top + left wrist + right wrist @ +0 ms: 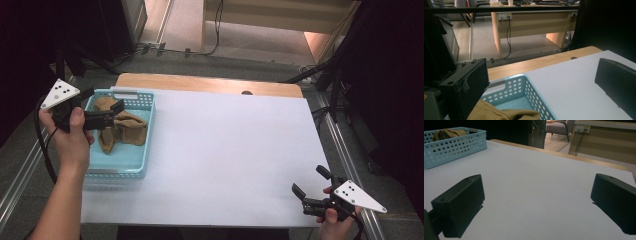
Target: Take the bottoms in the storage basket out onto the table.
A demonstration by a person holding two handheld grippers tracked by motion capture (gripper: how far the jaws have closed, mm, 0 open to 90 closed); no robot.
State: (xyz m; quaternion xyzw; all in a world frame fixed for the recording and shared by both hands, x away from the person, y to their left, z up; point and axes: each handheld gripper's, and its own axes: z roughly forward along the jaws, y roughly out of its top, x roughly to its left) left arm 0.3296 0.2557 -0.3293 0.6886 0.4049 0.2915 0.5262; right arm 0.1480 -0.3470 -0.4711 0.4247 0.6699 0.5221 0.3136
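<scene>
Brown cloth [120,131] lies crumpled in the light-blue perforated plastic basket [145,131] at the left edge of the white tabletop [225,150] (no label or writing can be read on either). The left gripper [118,113], held in the person's left hand [72,137], hovers over the basket just above the cloth, its jaws spread wide and empty. The right gripper [311,182] sits low at the table's near right corner, well apart from the basket, jaws likewise spread wide, gripping nothing.
</scene>
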